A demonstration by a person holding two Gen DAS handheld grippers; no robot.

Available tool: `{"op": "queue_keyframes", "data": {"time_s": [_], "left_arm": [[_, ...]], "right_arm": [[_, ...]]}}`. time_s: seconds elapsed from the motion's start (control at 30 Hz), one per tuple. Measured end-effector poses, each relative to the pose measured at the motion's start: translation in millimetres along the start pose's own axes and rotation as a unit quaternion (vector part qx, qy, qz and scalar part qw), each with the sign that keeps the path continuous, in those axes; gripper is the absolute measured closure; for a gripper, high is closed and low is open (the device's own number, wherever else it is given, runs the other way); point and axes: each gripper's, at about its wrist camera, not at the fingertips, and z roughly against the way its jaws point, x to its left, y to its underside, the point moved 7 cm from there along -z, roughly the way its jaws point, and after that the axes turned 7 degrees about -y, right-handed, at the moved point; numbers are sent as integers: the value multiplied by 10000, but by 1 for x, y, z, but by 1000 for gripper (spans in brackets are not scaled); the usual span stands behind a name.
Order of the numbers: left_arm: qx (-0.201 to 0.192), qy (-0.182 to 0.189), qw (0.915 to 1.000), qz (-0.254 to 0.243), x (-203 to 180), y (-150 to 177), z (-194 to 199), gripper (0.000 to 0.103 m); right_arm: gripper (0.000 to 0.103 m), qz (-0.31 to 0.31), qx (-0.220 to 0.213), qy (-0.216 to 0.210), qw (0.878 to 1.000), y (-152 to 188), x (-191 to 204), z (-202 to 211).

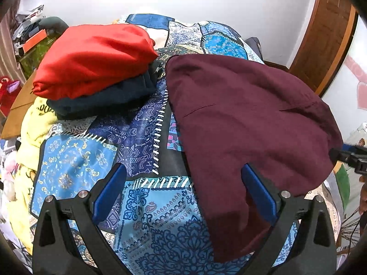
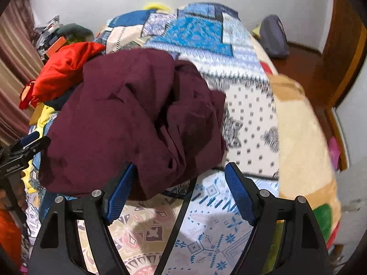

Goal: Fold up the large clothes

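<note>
A maroon garment (image 1: 247, 126) lies folded on the patchwork bedspread (image 1: 75, 160); in the right wrist view it (image 2: 128, 119) looks bunched and rumpled. My left gripper (image 1: 183, 171) is open, its right finger (image 1: 257, 190) over the garment's near edge and its left finger over the bedspread. My right gripper (image 2: 181, 169) is open at the garment's near right corner, with cloth lying between the fingers. The right gripper's tip (image 1: 351, 158) shows at the garment's right edge. The left gripper (image 2: 25, 146) shows at its left edge.
A folded red garment (image 1: 96, 59) sits on a dark navy one (image 1: 103, 98) at the back left. Yellow clothing (image 1: 32, 137) is heaped at the bed's left edge. A beige blanket (image 2: 302, 142) lies to the right. A wooden door (image 1: 325, 34) stands at the far right.
</note>
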Motion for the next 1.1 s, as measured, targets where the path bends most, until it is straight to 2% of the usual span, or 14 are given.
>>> {"op": "queue_keyframes", "data": {"time_s": [0.13,0.23,0.37,0.47,0.53,0.63,0.7,0.87,0.97,1.03,1.1], "left_arm": [[-81,-44,9998,-159,-3,-11,4,1],[-98,102,9998,-120,-8,-20,4,1],[120,398,9991,46,-13,-27,-10,1],[318,612,9974,186,-17,-30,-24,1],[494,861,9946,311,-19,-31,-34,1],[825,1330,9860,574,-22,-31,-49,1],[1072,1614,9784,722,-25,-30,-60,1],[1538,2140,9594,1005,-34,-29,-82,1],[1827,2503,9428,1226,-39,-29,-94,1],[1904,2616,9380,1247,-42,-30,-98,1],[1919,2671,9371,1167,-46,-32,-100,1]], "right_arm": [[26,309,-219,-128,9992,-19,17,11],[26,325,-213,-347,9986,-35,26,3],[26,183,34,-474,9987,-45,21,-25],[25,-18,75,-323,9994,-49,2,-40],[21,-102,155,-593,9981,-48,-6,-45],[11,-330,342,-957,9943,-44,-19,-57],[0,-417,433,-1091,9922,-41,-26,-65],[0,-825,725,-1827,9770,-35,-37,-88],[0,-981,773,-2097,9698,-35,-37,-93],[0,-1049,801,-2255,9653,-37,-37,-96],[0,-1138,845,-2370,9611,-38,-37,-98]]}}
